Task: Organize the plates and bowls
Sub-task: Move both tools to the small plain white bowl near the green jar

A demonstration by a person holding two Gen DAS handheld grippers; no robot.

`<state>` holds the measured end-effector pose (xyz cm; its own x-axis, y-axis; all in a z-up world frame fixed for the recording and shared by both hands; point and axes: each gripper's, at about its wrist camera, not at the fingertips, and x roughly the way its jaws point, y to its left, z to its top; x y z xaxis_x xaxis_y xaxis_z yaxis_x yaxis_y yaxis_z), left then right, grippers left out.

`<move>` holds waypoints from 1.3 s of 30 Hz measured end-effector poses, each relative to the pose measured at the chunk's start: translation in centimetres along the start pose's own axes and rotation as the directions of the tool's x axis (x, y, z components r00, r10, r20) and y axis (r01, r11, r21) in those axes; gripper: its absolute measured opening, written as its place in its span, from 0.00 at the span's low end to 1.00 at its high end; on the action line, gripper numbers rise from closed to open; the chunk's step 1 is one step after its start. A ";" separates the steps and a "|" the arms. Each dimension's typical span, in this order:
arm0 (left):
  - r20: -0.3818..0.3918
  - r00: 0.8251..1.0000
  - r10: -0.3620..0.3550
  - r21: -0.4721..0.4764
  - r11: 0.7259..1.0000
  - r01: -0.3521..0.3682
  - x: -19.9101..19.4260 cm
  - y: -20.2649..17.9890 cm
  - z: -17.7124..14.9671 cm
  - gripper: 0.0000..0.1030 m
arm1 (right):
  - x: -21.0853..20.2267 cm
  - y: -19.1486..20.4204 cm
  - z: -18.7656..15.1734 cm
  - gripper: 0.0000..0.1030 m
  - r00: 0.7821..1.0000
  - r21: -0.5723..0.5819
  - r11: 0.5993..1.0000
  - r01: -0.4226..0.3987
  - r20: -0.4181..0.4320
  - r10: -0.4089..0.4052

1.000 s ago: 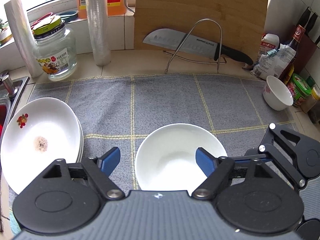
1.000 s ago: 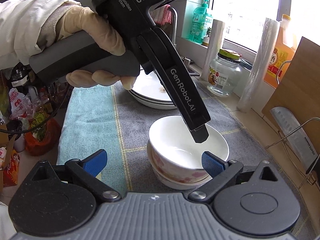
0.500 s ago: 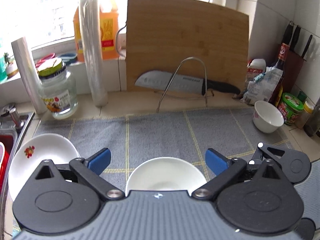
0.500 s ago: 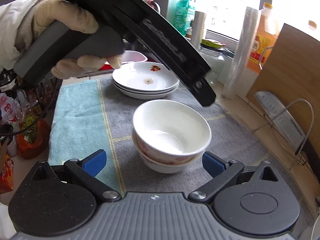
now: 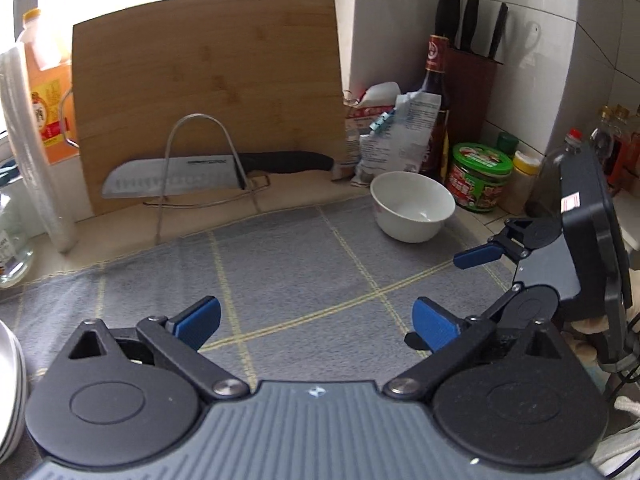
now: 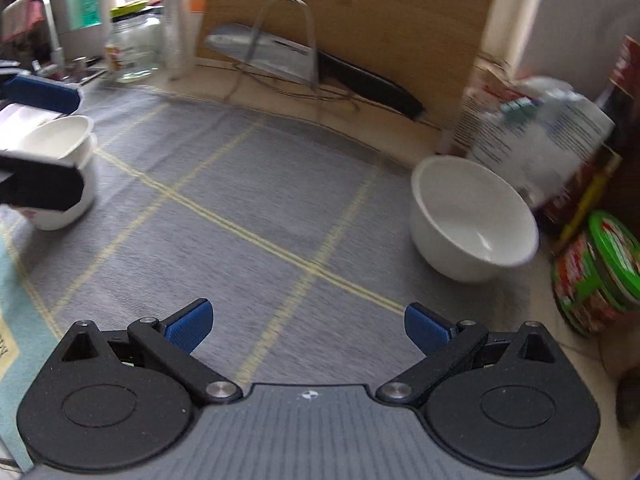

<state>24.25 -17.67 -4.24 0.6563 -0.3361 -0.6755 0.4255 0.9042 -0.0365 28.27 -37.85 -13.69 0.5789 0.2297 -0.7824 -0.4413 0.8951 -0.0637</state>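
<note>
The lone white bowl (image 6: 474, 220) sits at the far right edge of the grey checked mat (image 6: 248, 200), just in front of the packets (image 6: 536, 136) and beside the green-lidded jar (image 6: 596, 276). It looks like glazed ceramic: stiff, smooth, likely slippery and breakable if it knocks something. The rim is the place to take it, 1 pad inside and 1 outside the wall, since the body is too round and slick for a side squeeze.

The right gripper (image 6: 306, 326) looks toward that bowl, blue pads spread wide, nothing between them, only bare mat. The picture is blurred on this side, so detail is soft. The left gripper (image 5: 316, 320) has just been opening its jaws and they now stand wide apart, nothing between them either.

Count time. In the right wrist view: 1 loose bowl at right, and at far left a stack of bowls (image 6: 60, 168), at least 2 nested by the double rim, though a black finger of the other tool covers part of it. In the left wrist view: the same 1 loose bowl, plus a stack of plates (image 5: 10, 384) peeking in at the bottom left edge, too cropped to count. Behind: 1 cutting board (image 5: 208, 92), 1 knife (image 5: 212, 174) on a wire rack, 3 knife handles in the block (image 5: 470, 60).

My read: that last bowl belongs on the bowl stack.
</note>
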 end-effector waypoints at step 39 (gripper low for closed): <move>-0.094 0.977 -0.192 0.233 0.950 0.209 16.6 -6.7 4.8 0.98 | 2.8 -13.6 2.5 1.00 0.995 0.160 0.985 -0.058 0.093 0.043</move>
<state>35.29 -30.58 -11.65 0.5010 -0.4773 -0.7219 0.6864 0.7272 -0.0045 37.62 -48.41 -13.49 0.6205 0.3026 -0.7235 -0.3587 0.9299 0.0813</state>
